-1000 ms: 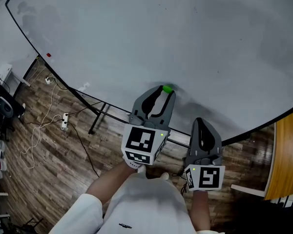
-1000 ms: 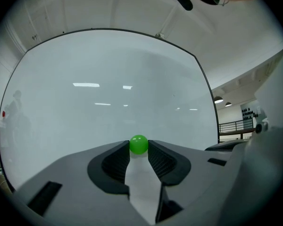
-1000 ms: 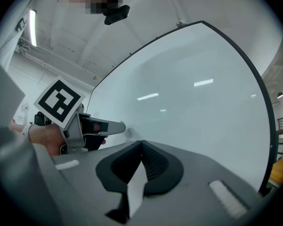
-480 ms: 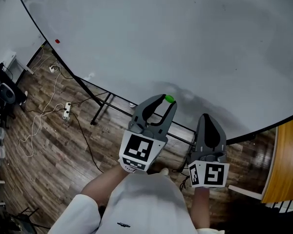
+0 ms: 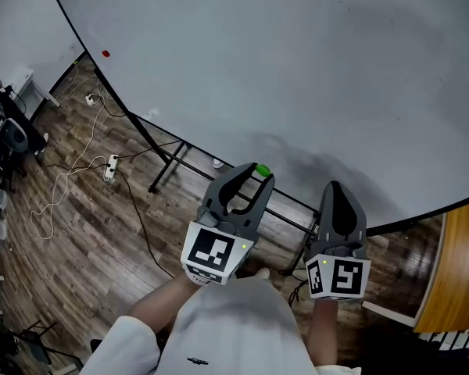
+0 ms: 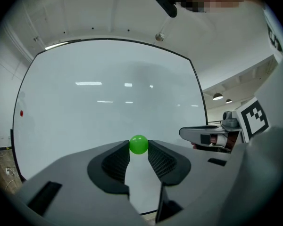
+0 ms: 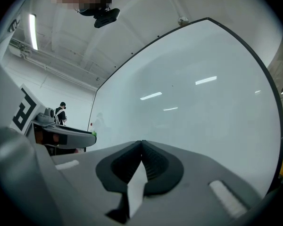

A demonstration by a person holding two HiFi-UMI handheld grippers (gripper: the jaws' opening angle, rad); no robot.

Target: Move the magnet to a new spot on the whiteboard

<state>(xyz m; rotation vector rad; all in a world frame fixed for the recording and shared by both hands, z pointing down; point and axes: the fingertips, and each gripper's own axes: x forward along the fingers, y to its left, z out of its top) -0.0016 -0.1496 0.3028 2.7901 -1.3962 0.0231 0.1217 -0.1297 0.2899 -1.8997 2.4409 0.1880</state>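
Left gripper view: green magnet [image 6: 138, 144] pinched betw. tips of left gripper [image 5: 255, 176], clear of the whiteboard [image 5: 297, 69], prob. so it can travel to a new spot. Right gripper [image 7: 141, 144] jaws together, empty, parked alongside.

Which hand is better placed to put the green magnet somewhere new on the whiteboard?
Left. The left gripper pinches the magnet between its jaw tips, facing the whiteboard. The right gripper is shut and empty, beside it.
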